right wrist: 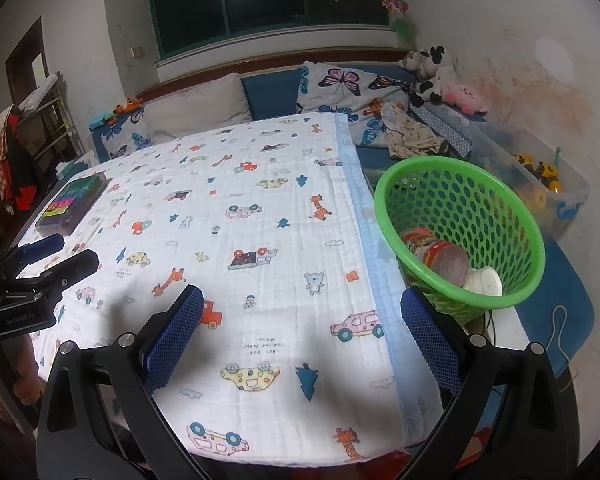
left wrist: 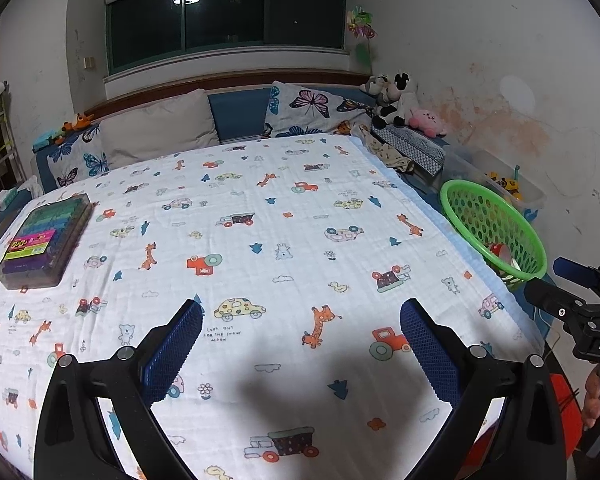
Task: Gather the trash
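Observation:
A green perforated basket (right wrist: 496, 200) leans at the right edge of the bed; it also shows in the left wrist view as a green basket (left wrist: 488, 216). Inside lie a red-labelled cup (right wrist: 440, 256) and a small white bottle (right wrist: 486, 282). My right gripper (right wrist: 302, 320) hangs open and empty over the patterned blanket (right wrist: 240, 208), just left of the basket. My left gripper (left wrist: 300, 332) is open and empty above the blanket's middle (left wrist: 260, 240). A case of coloured markers (left wrist: 44, 240) lies at the blanket's far left.
Pillows (left wrist: 156, 128) and plush toys (left wrist: 396, 100) line the headboard under the window. A clear bin of toy trucks (right wrist: 540, 176) sits by the right wall, behind the basket. A blue mat (right wrist: 556, 304) lies beside the bed. A shelf rack (right wrist: 40, 120) stands at left.

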Available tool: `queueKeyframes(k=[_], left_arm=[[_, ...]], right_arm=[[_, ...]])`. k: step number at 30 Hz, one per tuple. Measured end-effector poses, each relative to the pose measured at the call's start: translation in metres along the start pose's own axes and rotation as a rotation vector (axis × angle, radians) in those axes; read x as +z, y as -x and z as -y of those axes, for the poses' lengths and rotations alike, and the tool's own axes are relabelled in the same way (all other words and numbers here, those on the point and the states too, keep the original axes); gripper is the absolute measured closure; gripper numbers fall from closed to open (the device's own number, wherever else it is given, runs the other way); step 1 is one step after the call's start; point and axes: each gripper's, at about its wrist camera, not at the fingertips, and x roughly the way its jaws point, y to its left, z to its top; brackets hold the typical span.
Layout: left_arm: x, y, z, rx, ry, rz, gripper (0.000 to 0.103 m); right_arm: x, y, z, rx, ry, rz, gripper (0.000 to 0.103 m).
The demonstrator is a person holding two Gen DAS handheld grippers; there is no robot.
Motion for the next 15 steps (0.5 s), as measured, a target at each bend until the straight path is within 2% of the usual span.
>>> queueKeyframes(k=[15], left_arm=[[-0.0009, 0.0001, -0.0015, 0.000, 0.003, -0.001, 0.007]], right_arm=[[-0.0030, -0.0020, -0.0019, 0.005, 0.006, -0.005, 0.005]])
